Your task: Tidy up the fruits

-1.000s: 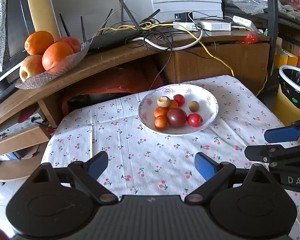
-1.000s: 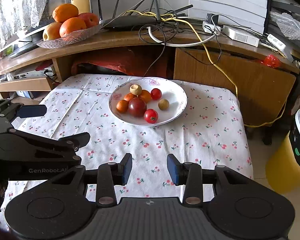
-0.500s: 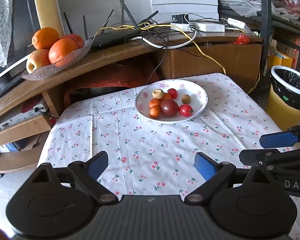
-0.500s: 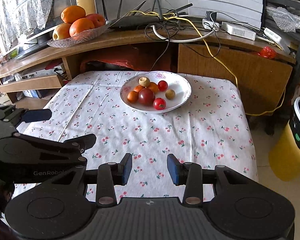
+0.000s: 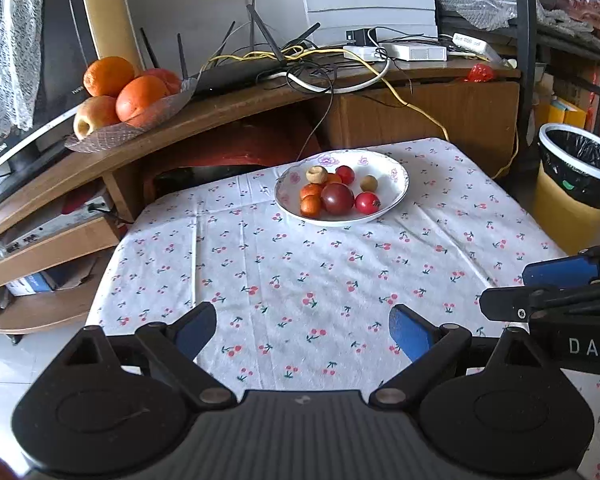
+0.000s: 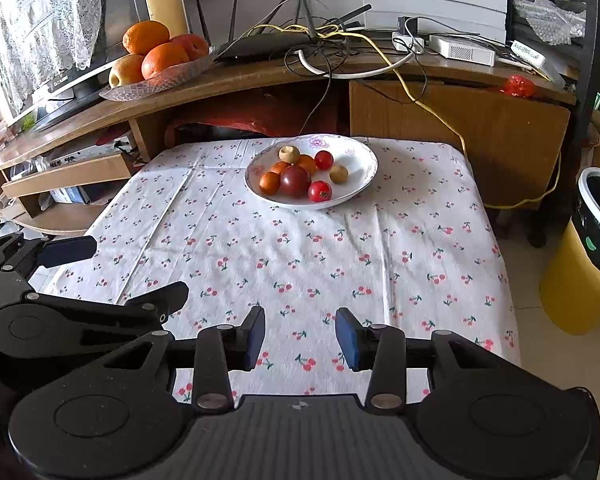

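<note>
A white flowered plate (image 5: 396, 196) (image 6: 360, 188) sits at the far side of the cherry-print tablecloth (image 5: 300, 280) (image 6: 300, 256). It holds several small fruits, among them a dark red tomato (image 5: 337, 199) (image 6: 295, 180) and a bright red one (image 5: 367, 203) (image 6: 320, 191). My left gripper (image 5: 302, 330) is open and empty over the cloth's near edge. My right gripper (image 6: 300, 338) hangs beside it, also open and empty, well short of the plate. Each gripper shows at the edge of the other's view.
A glass dish of oranges and apples (image 5: 128, 96) (image 6: 160, 56) stands on the wooden shelf (image 5: 220, 112) behind the table, beside a router and tangled cables (image 5: 292, 68). A yellow bin with a black liner (image 5: 576, 184) (image 6: 592, 248) stands on the floor at the right.
Both grippers have drawn back from the plate, so the table and plate look farther off. Both stay open and the fruit has not moved.
</note>
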Action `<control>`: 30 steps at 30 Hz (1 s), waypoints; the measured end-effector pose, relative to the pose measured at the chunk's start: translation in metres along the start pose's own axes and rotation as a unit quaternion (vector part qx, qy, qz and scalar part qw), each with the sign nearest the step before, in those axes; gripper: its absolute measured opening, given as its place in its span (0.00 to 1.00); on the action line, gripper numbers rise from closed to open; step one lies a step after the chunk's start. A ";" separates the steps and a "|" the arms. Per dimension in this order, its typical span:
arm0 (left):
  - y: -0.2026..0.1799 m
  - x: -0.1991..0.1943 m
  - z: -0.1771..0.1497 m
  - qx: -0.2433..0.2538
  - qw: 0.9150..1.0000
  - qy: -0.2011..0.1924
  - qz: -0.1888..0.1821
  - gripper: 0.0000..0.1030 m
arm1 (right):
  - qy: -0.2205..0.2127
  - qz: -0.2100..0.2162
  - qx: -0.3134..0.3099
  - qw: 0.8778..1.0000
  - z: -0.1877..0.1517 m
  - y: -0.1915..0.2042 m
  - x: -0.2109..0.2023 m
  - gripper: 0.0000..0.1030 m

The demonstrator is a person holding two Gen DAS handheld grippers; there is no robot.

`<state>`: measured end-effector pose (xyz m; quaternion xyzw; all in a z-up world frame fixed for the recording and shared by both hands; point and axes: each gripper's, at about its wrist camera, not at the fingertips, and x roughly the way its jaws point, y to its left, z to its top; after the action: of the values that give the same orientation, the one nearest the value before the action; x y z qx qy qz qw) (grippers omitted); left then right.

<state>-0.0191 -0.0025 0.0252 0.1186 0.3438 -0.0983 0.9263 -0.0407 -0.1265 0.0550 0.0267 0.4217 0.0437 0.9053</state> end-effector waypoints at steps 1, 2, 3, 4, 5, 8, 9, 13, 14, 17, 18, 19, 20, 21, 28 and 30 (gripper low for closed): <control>-0.001 -0.001 -0.001 0.000 1.000 -0.001 0.003 0.98 | 0.000 0.001 0.000 1.000 -0.001 0.000 -0.001 0.35; -0.001 -0.002 -0.002 0.000 1.000 -0.001 0.006 0.98 | 0.000 0.001 0.001 1.000 -0.002 0.001 -0.001 0.35; -0.001 -0.003 -0.002 -0.001 1.000 0.000 0.008 0.98 | 0.001 0.002 0.001 1.000 -0.002 0.001 -0.001 0.35; -0.001 -0.004 -0.003 -0.002 1.000 0.000 0.009 0.98 | 0.001 0.002 0.002 1.000 -0.003 0.001 -0.002 0.35; -0.001 -0.004 -0.003 -0.005 1.000 0.001 0.010 0.98 | 0.001 0.003 0.002 1.000 -0.003 0.001 -0.002 0.35; 0.001 -0.004 -0.004 -0.012 1.000 0.005 0.010 0.98 | 0.001 0.005 0.003 1.000 -0.003 0.001 -0.002 0.35; 0.001 -0.004 -0.004 -0.015 1.000 0.006 0.009 0.98 | 0.001 0.005 0.004 1.000 -0.003 0.001 -0.002 0.35; 0.001 -0.004 -0.005 -0.016 1.000 0.007 0.012 0.98 | 0.003 0.005 0.004 1.000 -0.003 0.001 -0.002 0.35; 0.001 -0.004 -0.006 -0.016 1.000 0.007 0.012 0.98 | 0.003 0.004 0.004 1.000 -0.004 0.001 -0.002 0.35; 0.001 -0.003 -0.006 -0.016 1.000 0.010 0.011 0.98 | 0.005 0.004 0.005 1.000 -0.004 0.001 -0.001 0.35; 0.001 -0.002 -0.006 -0.017 1.000 0.011 0.011 0.98 | 0.006 0.004 0.005 1.000 -0.004 0.001 -0.001 0.35; 0.001 -0.002 -0.006 -0.016 1.000 0.012 0.011 0.98 | 0.007 0.003 0.005 1.000 -0.005 0.001 0.000 0.35; 0.001 -0.002 -0.006 -0.016 1.000 0.012 0.012 0.98 | 0.008 0.003 0.005 1.000 -0.005 0.001 0.000 0.35; 0.001 -0.001 -0.007 -0.017 1.000 0.013 0.013 0.98 | 0.008 0.003 0.005 1.000 -0.005 0.001 0.000 0.35; 0.001 0.000 -0.008 -0.018 1.000 0.017 0.013 0.98 | 0.011 0.003 0.006 1.000 -0.006 0.001 0.002 0.35; 0.000 0.000 -0.008 -0.017 1.000 0.017 0.013 0.98 | 0.012 0.003 0.006 1.000 -0.006 0.001 0.003 0.35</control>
<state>-0.0234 -0.0001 0.0192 0.1089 0.3599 -0.0785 0.9233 -0.0438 -0.1252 0.0491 0.0323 0.4328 0.0440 0.8999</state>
